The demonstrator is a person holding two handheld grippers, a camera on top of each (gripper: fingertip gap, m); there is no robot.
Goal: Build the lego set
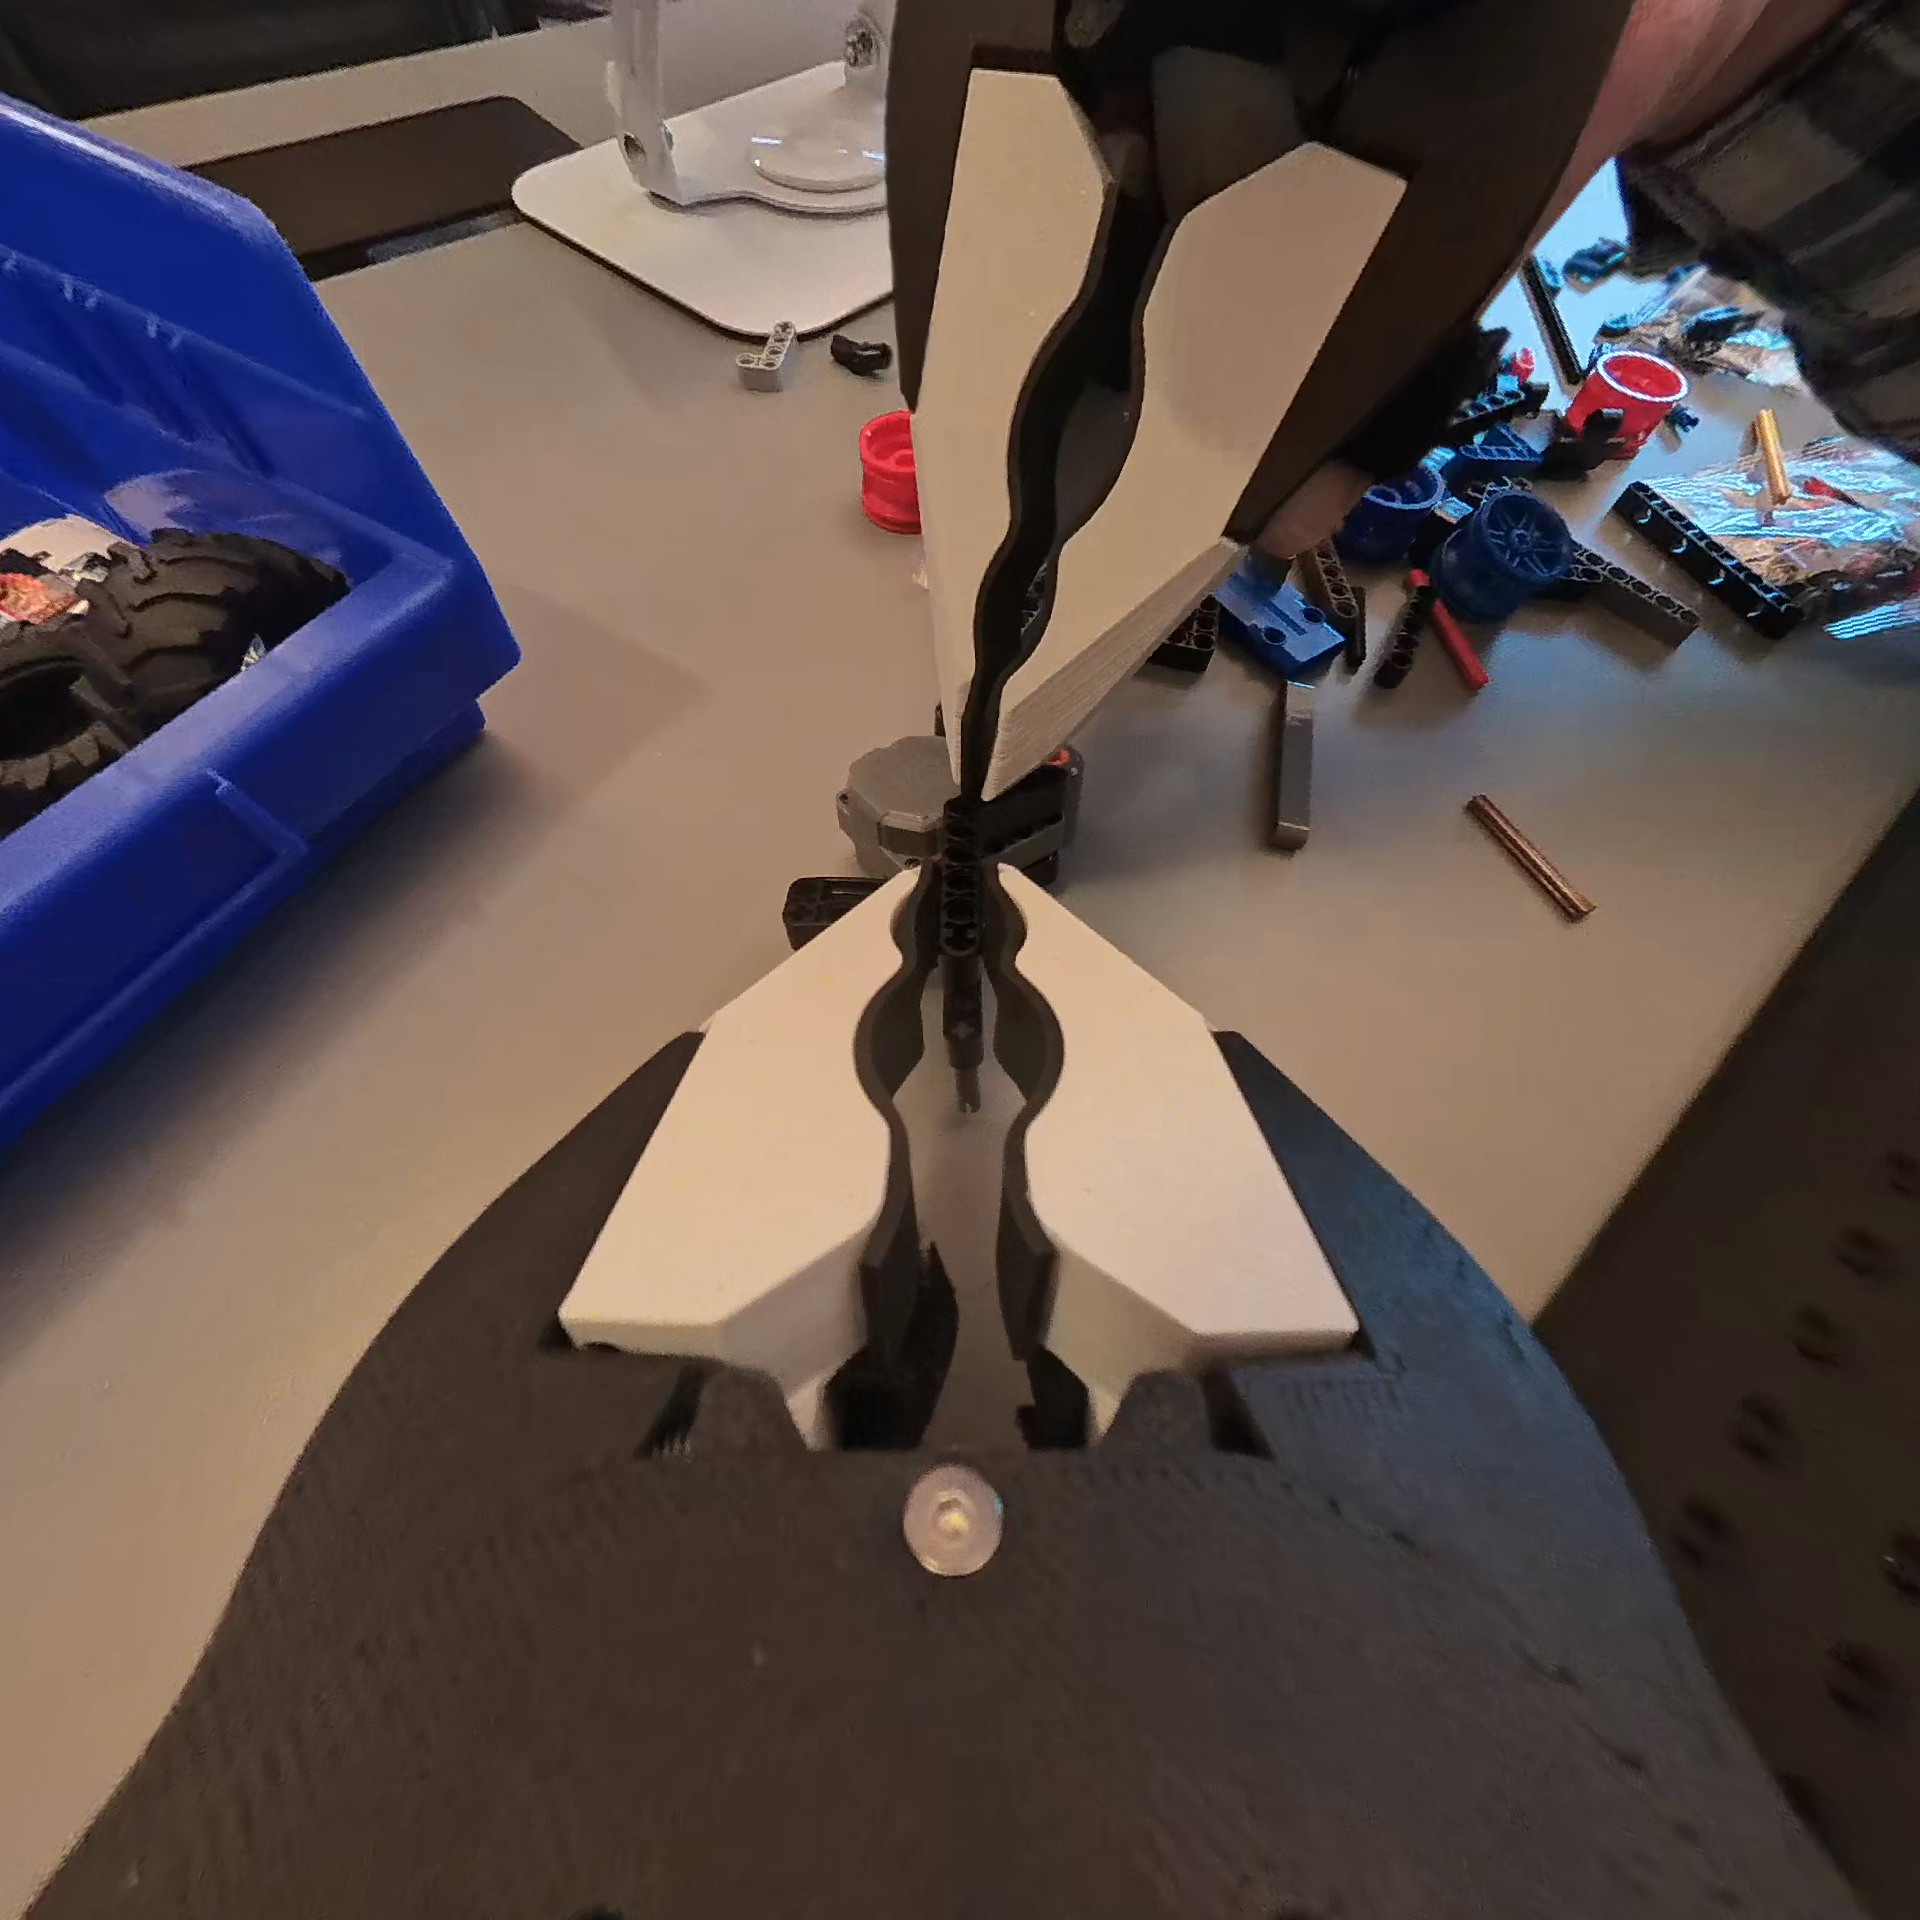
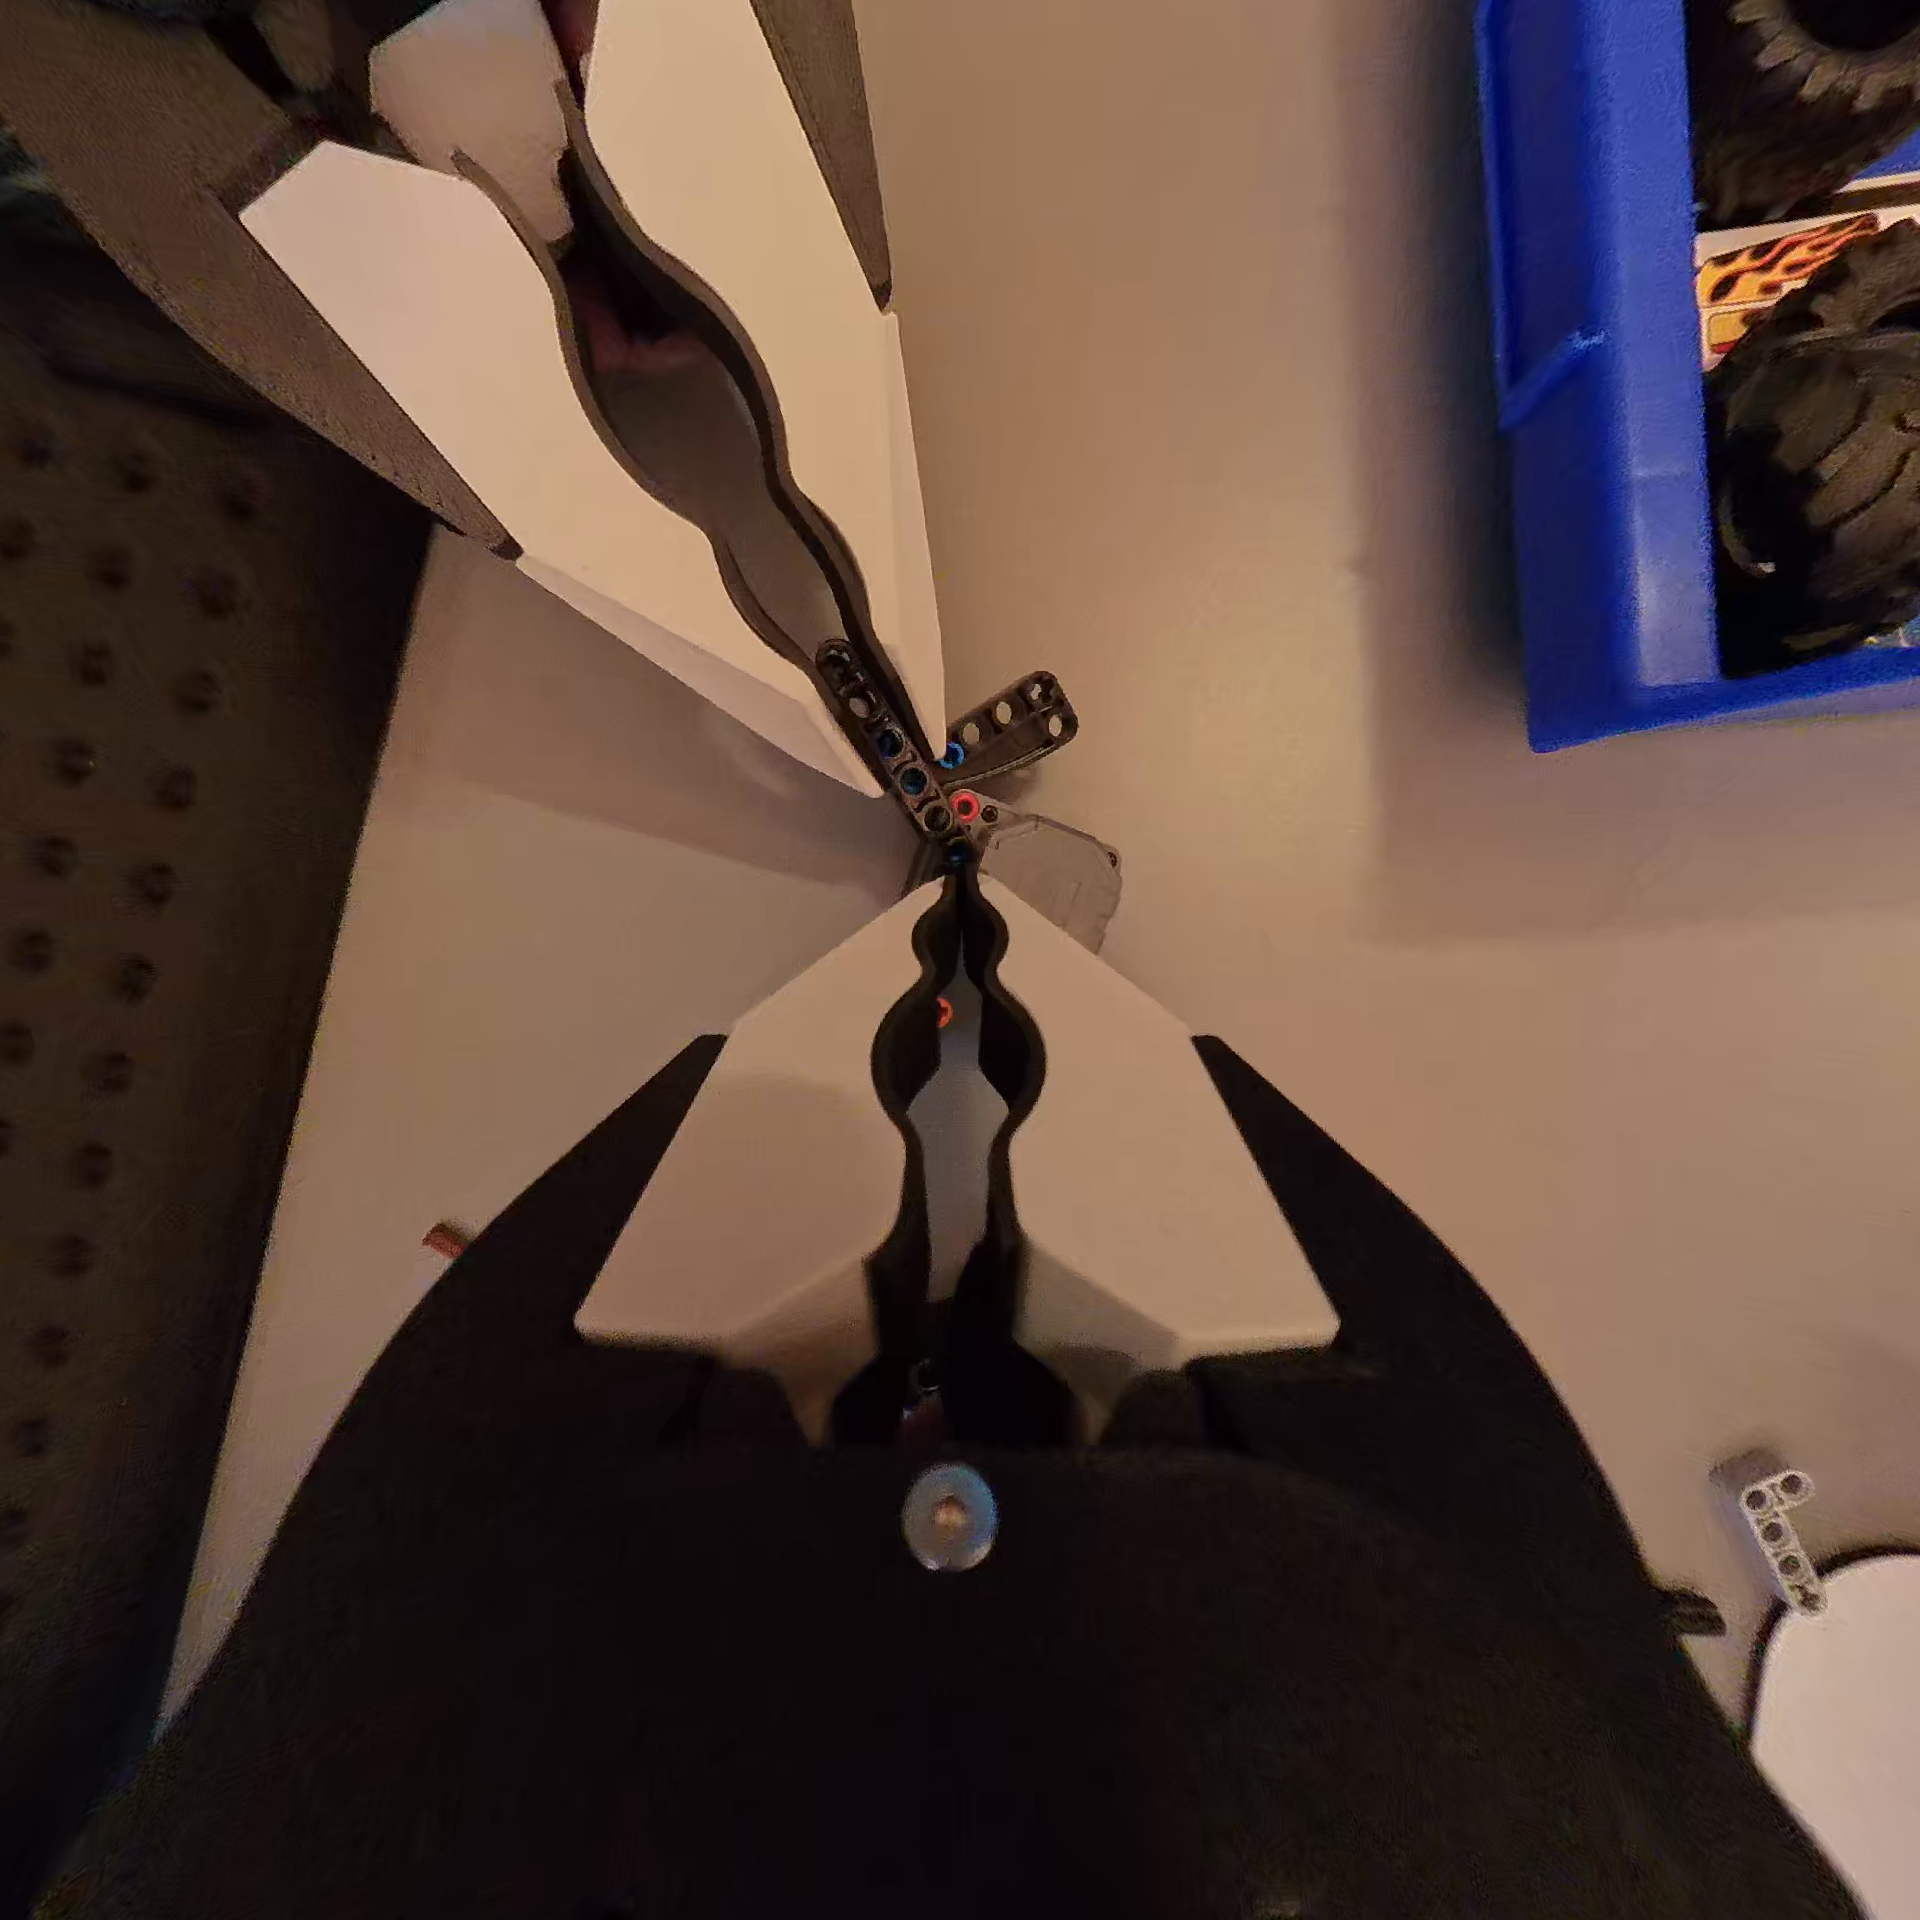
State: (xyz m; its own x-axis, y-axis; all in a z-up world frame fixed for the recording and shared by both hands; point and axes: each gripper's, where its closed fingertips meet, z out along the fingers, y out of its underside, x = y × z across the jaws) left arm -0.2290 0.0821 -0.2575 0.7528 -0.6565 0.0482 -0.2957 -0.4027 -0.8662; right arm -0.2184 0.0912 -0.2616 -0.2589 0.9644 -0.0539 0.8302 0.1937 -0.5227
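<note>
A black lego beam [image 1: 961, 914] with blue pins stands upright in front of a grey motor block [image 1: 899, 805] on the grey table [image 1: 623, 987]. My left gripper [image 1: 961, 883] is shut on the beam's lower part. My right gripper [image 1: 971, 795] comes down from above, and its tips are shut on the beam's top end. In the right wrist view, my right gripper [image 2: 958, 883] pinches the end of the beam [image 2: 878, 727], while the left gripper [image 2: 899, 779] grips it from the upper left. A second black beam [image 2: 1013, 717] and a red pin [image 2: 966, 805] sit on the same assembly.
A blue bin [image 1: 312, 675] with black tyres [image 2: 1829, 447] stands left. A red hub [image 1: 888, 468], a pile of loose parts [image 1: 1507, 551], a grey beam [image 1: 1294, 769] and a brown axle [image 1: 1527, 857] lie right. A white stand base [image 1: 707, 218] is at the back. My left and right fingertips are right by each other.
</note>
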